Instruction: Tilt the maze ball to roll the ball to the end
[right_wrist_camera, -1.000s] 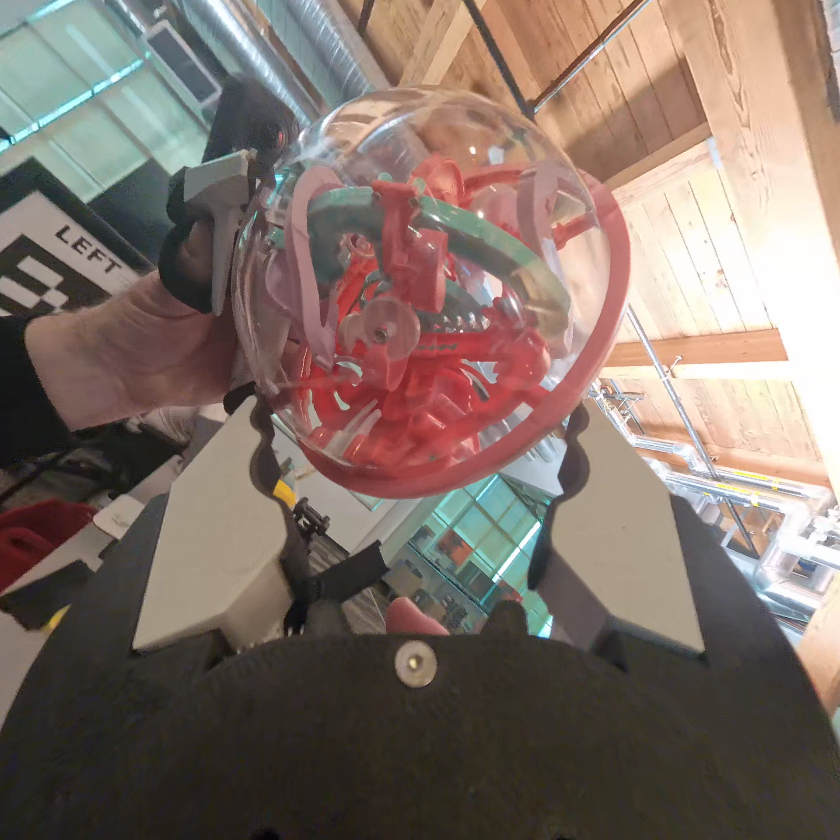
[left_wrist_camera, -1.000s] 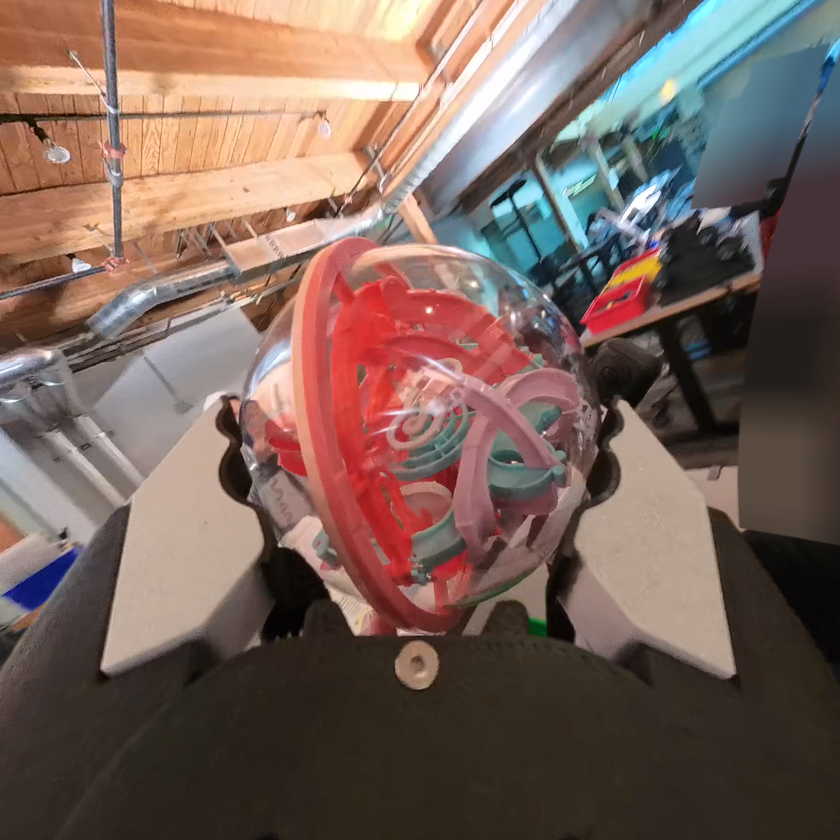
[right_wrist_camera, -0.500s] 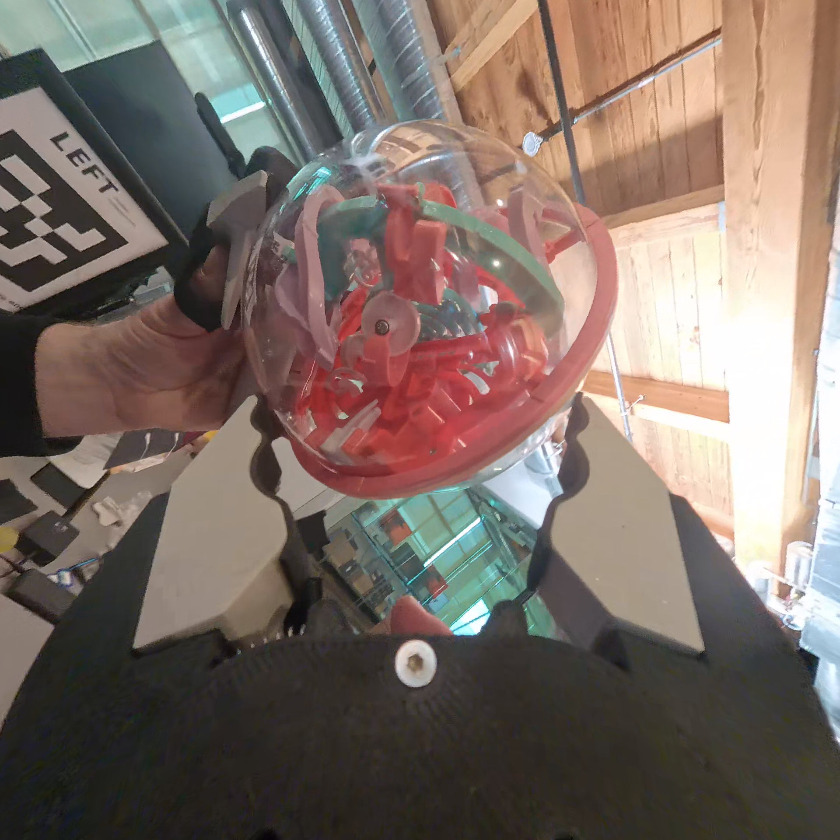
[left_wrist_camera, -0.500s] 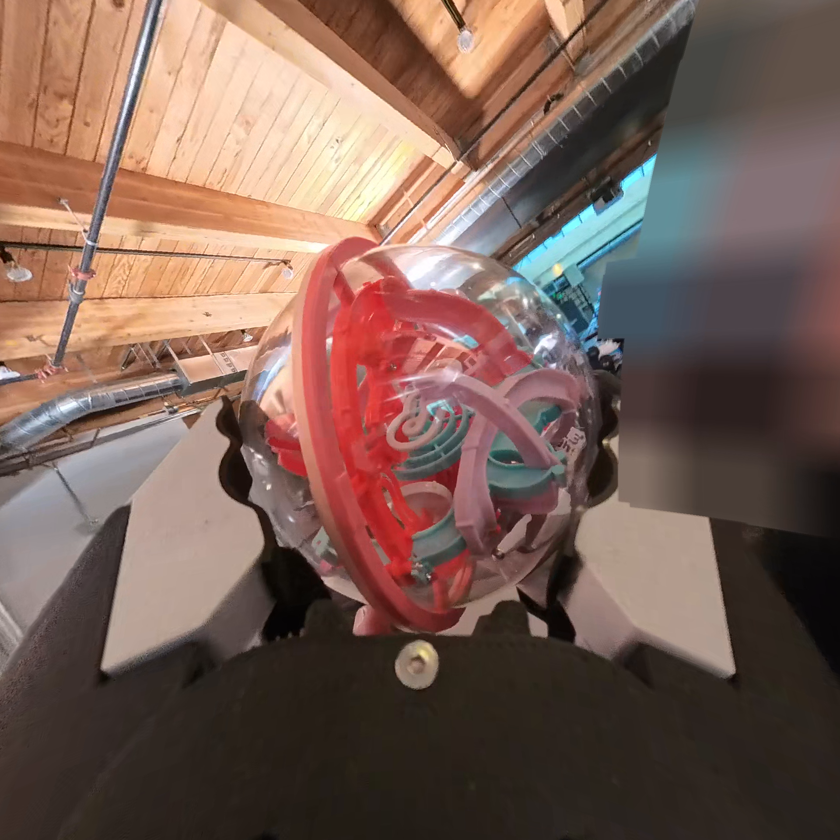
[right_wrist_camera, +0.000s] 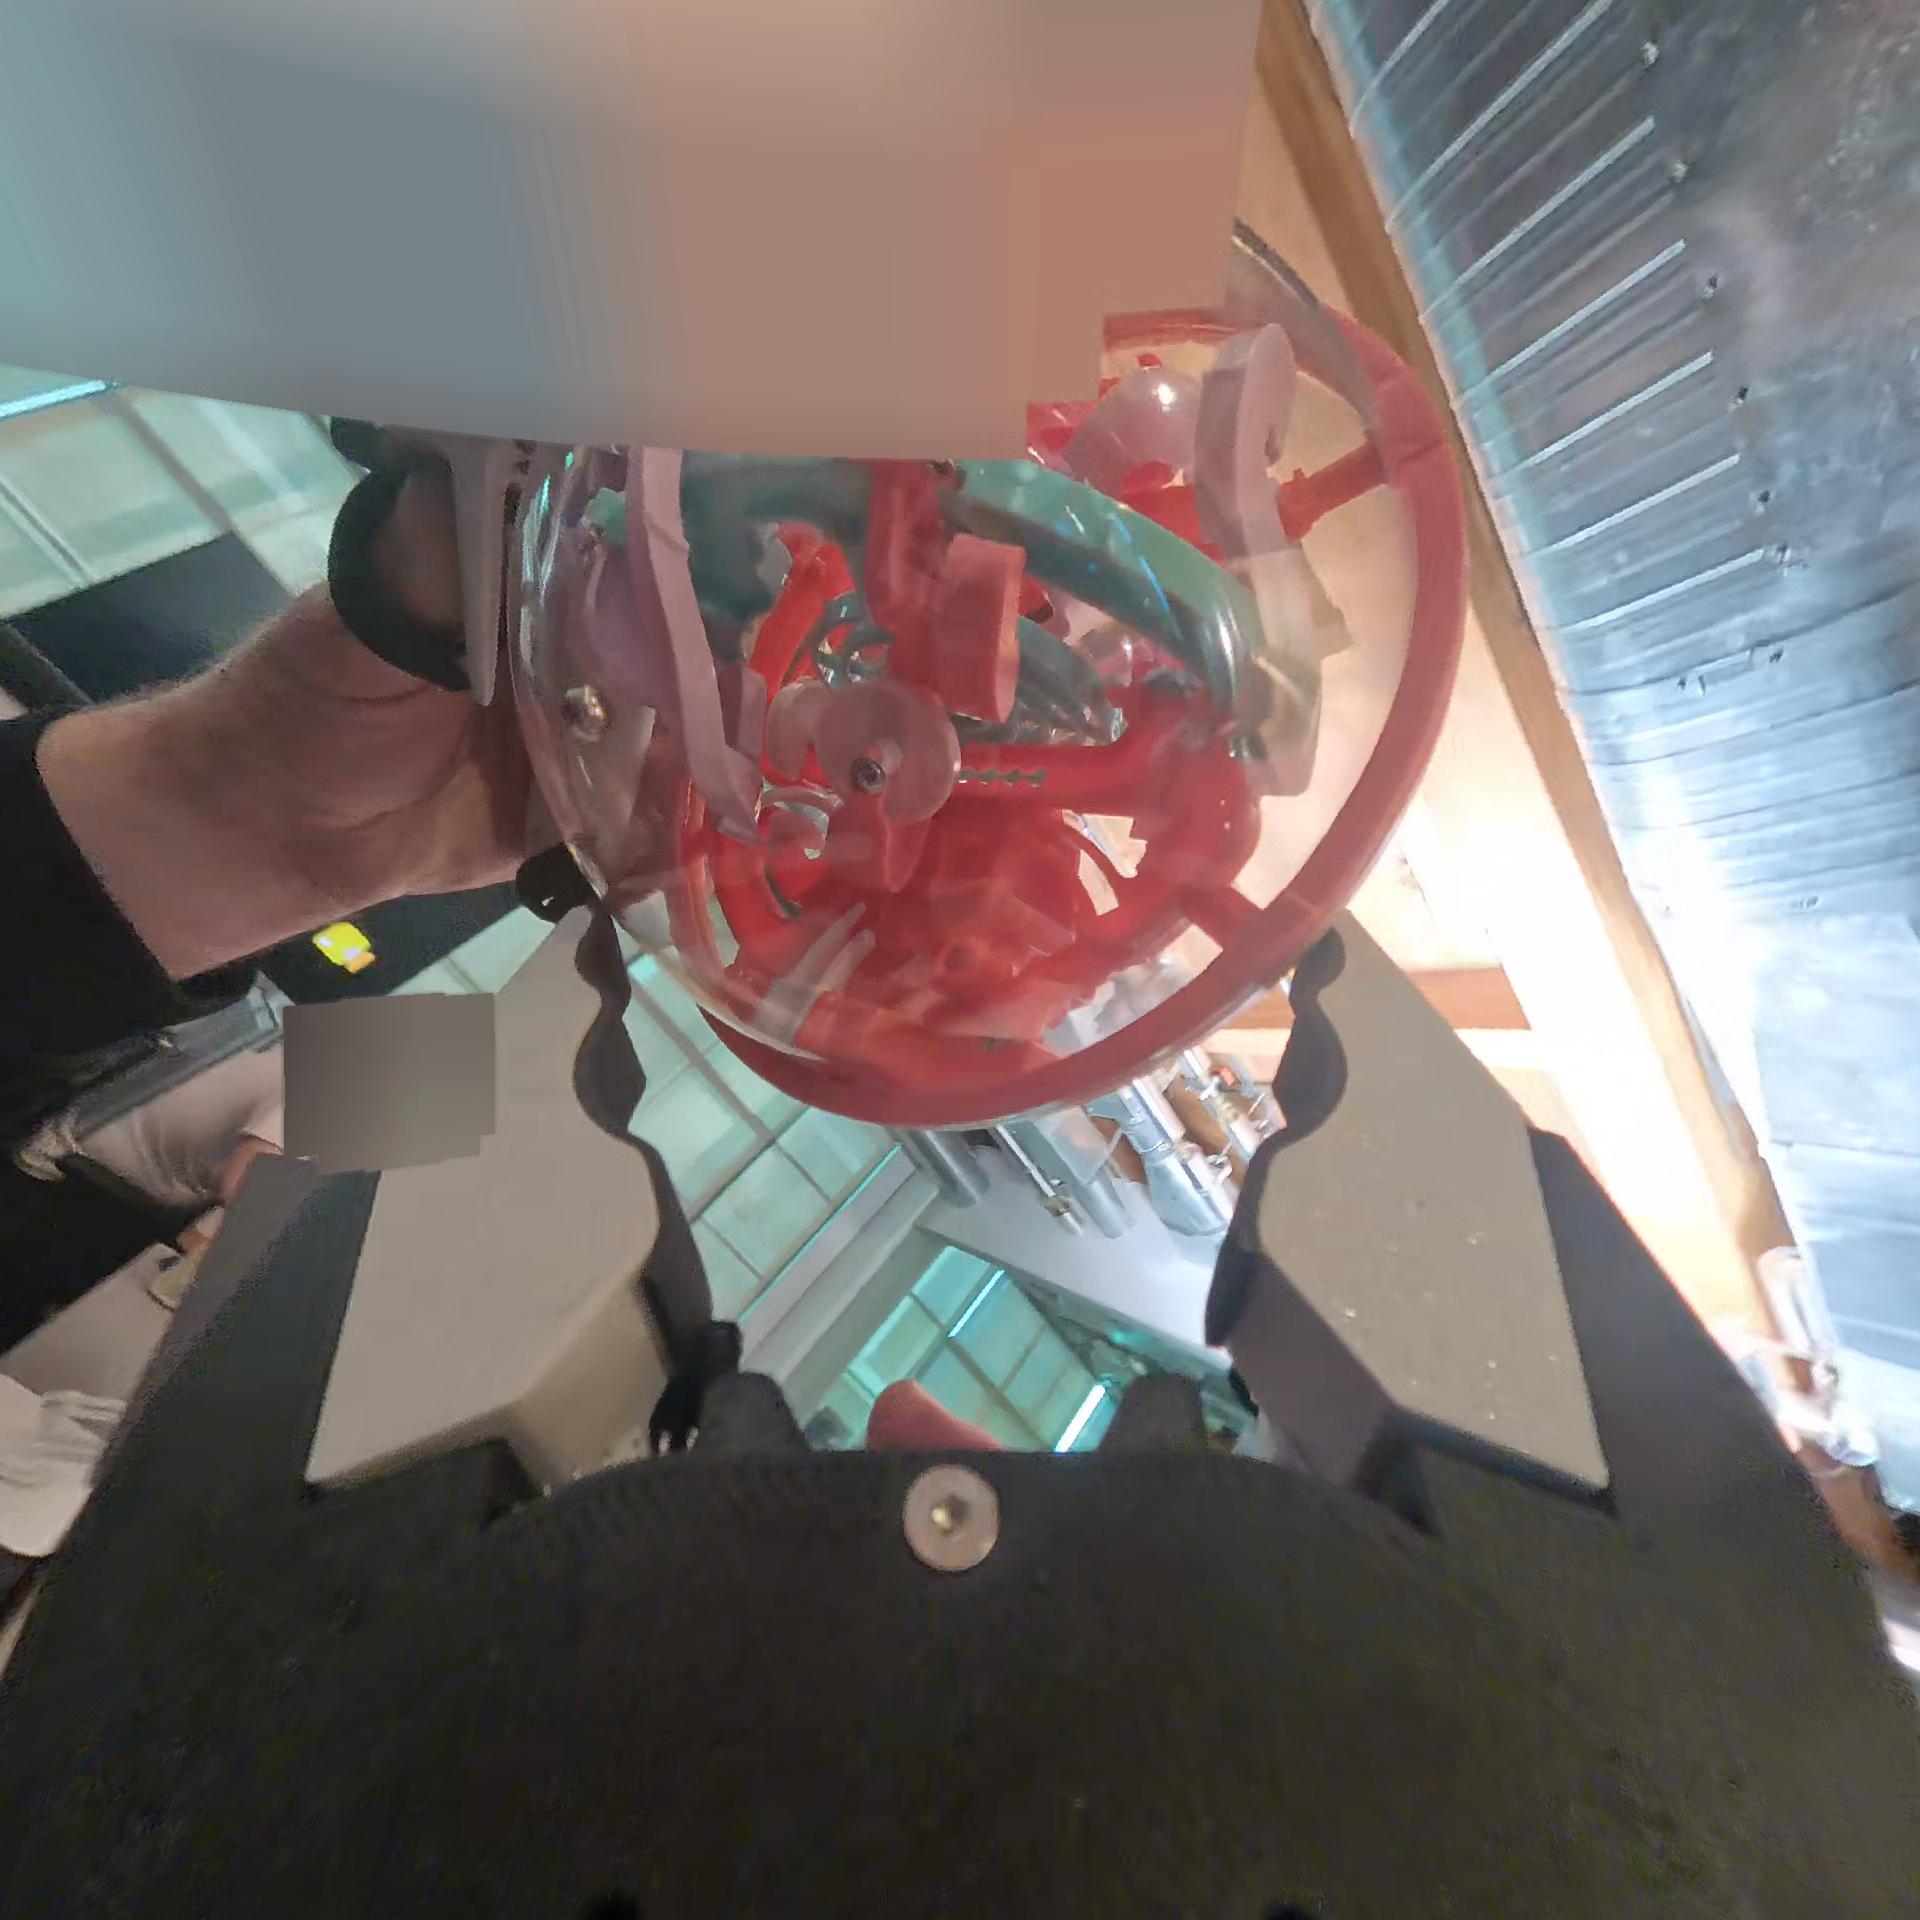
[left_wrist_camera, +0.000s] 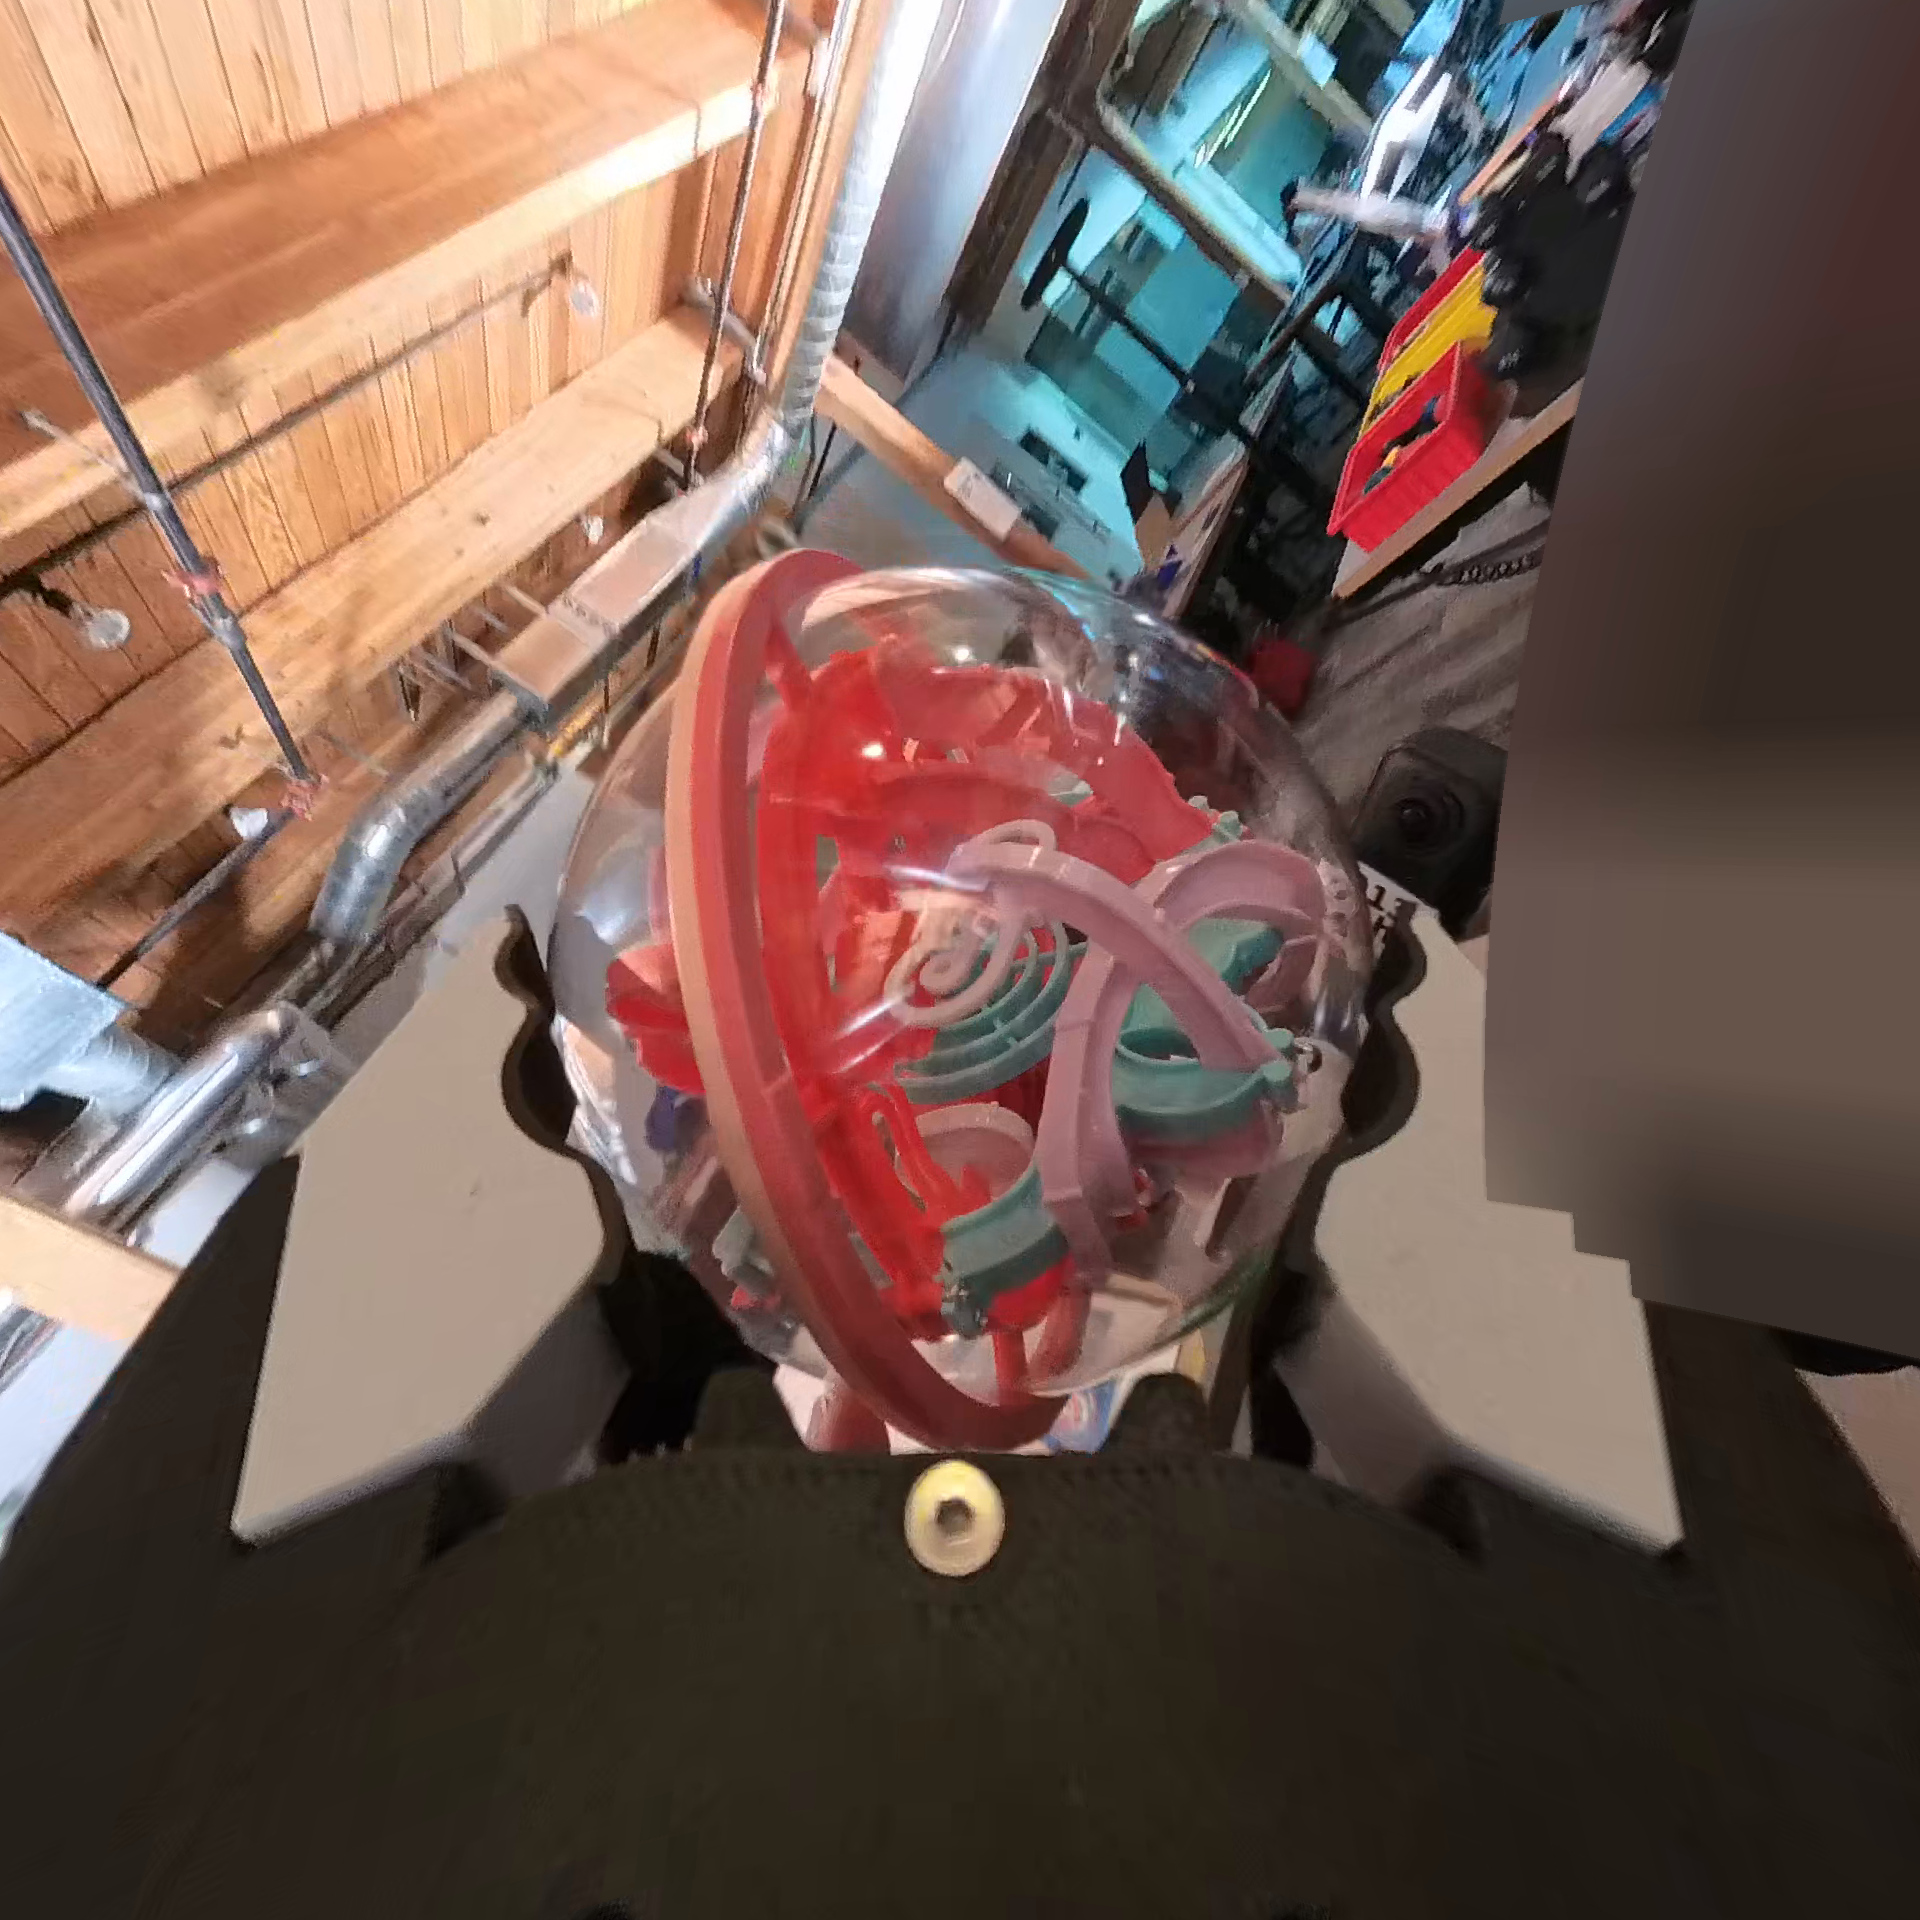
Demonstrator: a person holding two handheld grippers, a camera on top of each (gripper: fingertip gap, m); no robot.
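Between left tool [left_wrist_camera: 961, 1049] fingers [left_wrist_camera: 416, 1195]: maze ball [left_wrist_camera: 956, 997], clear sphere, red ring [left_wrist_camera: 727, 1018] running near-vertical, red, pink and teal tracks inside; both fingers pressed on its sides, tool holding it. Background: wooden ceiling [left_wrist_camera: 312, 312], metal duct [left_wrist_camera: 416, 821], red bin [left_wrist_camera: 1413, 457] far right.

Right wrist view: hand [right_wrist_camera: 291, 769] at left gripping left tool. Maze ball [right_wrist_camera: 987, 727] held up, just past right tool [right_wrist_camera: 951, 997] tips; whether they touch ring, cannot tell.
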